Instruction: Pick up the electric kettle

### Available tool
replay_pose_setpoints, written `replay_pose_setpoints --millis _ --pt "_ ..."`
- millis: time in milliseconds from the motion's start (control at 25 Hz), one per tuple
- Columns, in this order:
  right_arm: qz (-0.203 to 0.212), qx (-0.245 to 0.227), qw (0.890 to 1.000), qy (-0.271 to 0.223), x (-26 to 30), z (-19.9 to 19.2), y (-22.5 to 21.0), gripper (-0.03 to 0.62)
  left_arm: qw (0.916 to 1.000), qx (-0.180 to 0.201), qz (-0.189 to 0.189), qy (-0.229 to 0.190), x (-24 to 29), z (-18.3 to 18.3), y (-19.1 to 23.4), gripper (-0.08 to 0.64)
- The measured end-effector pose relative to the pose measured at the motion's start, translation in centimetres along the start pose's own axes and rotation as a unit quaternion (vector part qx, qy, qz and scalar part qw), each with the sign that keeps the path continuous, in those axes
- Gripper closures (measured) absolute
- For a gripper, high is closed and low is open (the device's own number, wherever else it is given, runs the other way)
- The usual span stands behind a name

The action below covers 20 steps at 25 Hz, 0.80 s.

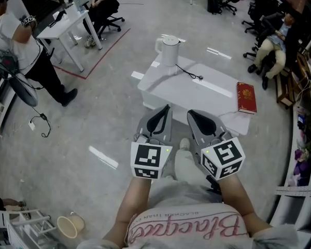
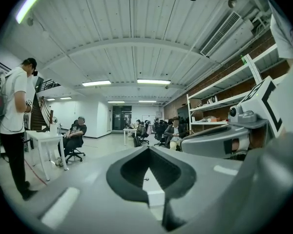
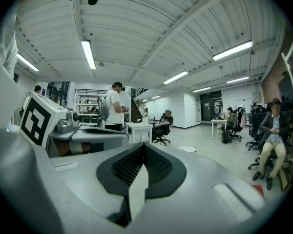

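The white electric kettle (image 1: 169,50) stands upright on the far left corner of a low white table (image 1: 197,92), its black cord (image 1: 189,72) trailing across the top. Both grippers are held close to the person's body, well short of the table and apart from the kettle. My left gripper (image 1: 166,109) and right gripper (image 1: 193,113) sit side by side, jaws together, nothing between them. In the left gripper view the left gripper (image 2: 147,149) has its jaws meeting at the tip; the right gripper (image 3: 144,145) looks the same in its own view. Neither gripper view shows the kettle.
A red book (image 1: 246,97) lies at the table's right end. A person (image 1: 20,45) stands at the left by a white desk (image 1: 67,27). Seated people and office chairs (image 1: 267,48) line the back and right. A beige cup (image 1: 71,224) sits on the floor near left.
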State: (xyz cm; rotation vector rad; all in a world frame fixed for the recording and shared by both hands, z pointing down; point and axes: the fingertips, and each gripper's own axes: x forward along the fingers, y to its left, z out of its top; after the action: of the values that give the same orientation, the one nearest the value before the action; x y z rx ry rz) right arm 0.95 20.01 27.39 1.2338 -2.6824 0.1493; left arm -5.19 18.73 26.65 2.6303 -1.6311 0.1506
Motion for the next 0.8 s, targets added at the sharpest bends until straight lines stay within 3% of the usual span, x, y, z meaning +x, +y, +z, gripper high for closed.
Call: replay_pose_setpoints --millis 440,800 --pt "0.011 -0.003 1.000 0.005 5.9 0.1 -4.9 0.566 0.9998 -0.004 0.014 0.014 6.3 -0.7 3.6 0.551" --pt "0.002 0.010 1.000 -0.003 12.2 1.8 -14.7 0.566 0.9993 0.005 0.023 0.027 15.9 -0.1 7.2 0.551"
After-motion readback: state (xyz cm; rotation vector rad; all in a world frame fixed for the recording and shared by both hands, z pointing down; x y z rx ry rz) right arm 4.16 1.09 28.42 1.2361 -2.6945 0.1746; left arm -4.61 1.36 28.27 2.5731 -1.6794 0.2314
